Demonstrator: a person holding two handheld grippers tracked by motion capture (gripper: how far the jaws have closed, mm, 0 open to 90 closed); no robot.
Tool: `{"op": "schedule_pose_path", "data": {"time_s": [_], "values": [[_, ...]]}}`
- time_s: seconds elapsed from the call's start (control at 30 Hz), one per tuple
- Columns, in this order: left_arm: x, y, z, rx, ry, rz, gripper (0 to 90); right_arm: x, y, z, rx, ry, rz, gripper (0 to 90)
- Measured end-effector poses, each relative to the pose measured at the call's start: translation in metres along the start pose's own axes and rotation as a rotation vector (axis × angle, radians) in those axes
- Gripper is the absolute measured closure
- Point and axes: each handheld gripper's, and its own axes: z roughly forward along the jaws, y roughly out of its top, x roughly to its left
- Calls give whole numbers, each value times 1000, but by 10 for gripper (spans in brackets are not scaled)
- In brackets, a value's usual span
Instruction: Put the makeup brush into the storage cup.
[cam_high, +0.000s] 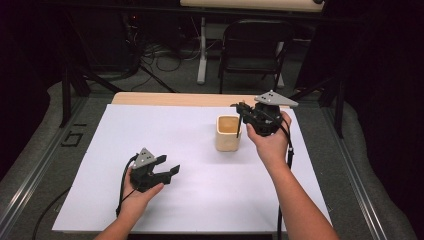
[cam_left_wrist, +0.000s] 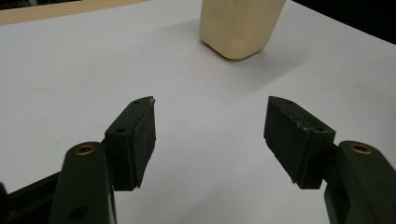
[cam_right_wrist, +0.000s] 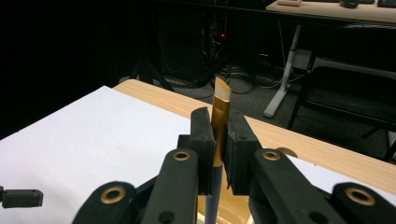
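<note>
Dark room, white tabletop (cam_high: 190, 150) with a chair (cam_high: 252, 45) behind. Right gripper (cam_right_wrist: 218, 140) has its fingers clamped on a pen (cam_right_wrist: 219, 109), held upright right above the cup (cam_high: 228, 132); pen's lower end runs down from between the fingers toward the cup mouth. Left gripper (cam_left_wrist: 210, 135) rests on the tabletop, fingers apart, nothing between them, cup well ahead of them. Looks mid-task: pen gripped at the cup; can't tell if it's going in or out.
</note>
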Motion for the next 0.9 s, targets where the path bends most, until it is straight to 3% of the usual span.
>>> {"op": "schedule_pose_path", "data": {"time_s": [0.33,0.9], "values": [[1,1,-2,-4,1,1,345,4,10,7,3,-4,-9,836],[1,1,-2,-6,5,1,345,-6,13,23,15,-49,15,836]]}}
